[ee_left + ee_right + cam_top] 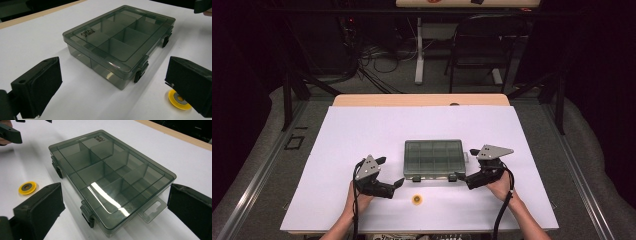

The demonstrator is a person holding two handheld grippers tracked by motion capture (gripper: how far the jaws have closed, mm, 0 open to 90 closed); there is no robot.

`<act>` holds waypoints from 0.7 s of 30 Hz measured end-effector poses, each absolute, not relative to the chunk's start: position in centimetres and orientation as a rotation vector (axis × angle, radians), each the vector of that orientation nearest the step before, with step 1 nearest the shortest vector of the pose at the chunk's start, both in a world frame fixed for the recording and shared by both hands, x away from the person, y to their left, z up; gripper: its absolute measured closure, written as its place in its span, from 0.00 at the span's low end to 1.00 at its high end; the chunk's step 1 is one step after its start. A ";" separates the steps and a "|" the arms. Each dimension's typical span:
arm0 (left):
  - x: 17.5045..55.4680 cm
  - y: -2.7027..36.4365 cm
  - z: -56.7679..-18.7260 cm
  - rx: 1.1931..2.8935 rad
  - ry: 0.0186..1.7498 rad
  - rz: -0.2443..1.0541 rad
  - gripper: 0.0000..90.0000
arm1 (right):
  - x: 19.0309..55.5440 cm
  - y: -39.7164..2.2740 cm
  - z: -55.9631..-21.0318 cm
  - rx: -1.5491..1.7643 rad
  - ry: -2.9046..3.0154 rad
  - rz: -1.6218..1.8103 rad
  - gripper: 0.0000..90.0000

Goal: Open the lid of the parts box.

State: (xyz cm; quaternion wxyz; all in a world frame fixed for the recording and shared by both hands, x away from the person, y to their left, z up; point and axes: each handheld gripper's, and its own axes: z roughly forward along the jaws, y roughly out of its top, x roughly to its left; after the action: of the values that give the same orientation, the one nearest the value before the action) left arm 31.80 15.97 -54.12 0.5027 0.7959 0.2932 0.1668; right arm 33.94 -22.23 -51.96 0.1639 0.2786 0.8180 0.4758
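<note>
In the left gripper view, the right-hand jaw of the left gripper (pixel 111 86) covers part of the yellow disc (pixel 176 102), and both jaws run off the bottom edge. The label (pixel 87 33) on the box (pixel 117 45) lid beyond the jaws is too small to read. In the right gripper view, the right gripper (pixel 115 212) has its jaws cut off by the lower corners, and the box's near corner passes out of the bottom edge between them.
</note>
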 end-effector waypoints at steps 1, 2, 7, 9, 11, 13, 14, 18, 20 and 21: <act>32.1 15.9 -54.2 1.932 0.710 0.391 0.00 | 34.0 -22.2 -52.1 0.800 2.335 1.354 0.00; 32.1 15.9 -54.2 1.932 0.710 0.391 0.00 | 34.0 -22.2 -52.1 0.800 2.335 1.354 0.00; 32.4 15.8 -54.3 1.954 0.702 0.373 0.00 | 34.0 -22.2 -52.4 0.801 2.360 1.327 0.00; 32.5 15.7 -54.4 1.962 0.704 0.364 0.00 | 34.0 -22.2 -52.6 0.802 2.368 1.320 0.00; 32.6 15.6 -54.5 1.971 0.707 0.376 0.00 | 34.1 -22.3 -52.9 0.808 2.373 1.310 0.00; 32.7 15.4 -54.5 1.976 0.708 0.390 0.00 | 34.1 -22.4 -53.2 0.821 2.377 1.302 0.00; 32.7 15.4 -54.5 1.976 0.708 0.390 0.00 | 34.1 -22.4 -53.3 0.824 2.380 1.299 0.00; 33.1 15.2 -54.7 1.998 0.708 0.371 0.01 | 34.0 -22.4 -53.3 0.823 2.389 1.289 0.00; 33.2 15.0 -54.9 2.011 0.707 0.359 0.01 | 34.0 -22.6 -53.3 0.825 2.389 1.286 0.00; 33.2 14.9 -55.0 2.016 0.704 0.353 0.01 | 34.0 -22.6 -53.3 0.829 2.391 1.284 0.00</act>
State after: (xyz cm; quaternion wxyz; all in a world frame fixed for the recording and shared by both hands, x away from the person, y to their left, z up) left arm 33.21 14.88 -54.97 0.4696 0.8223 0.2871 0.1441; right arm 33.97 -22.61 -53.28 0.1516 0.2887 0.8329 0.4472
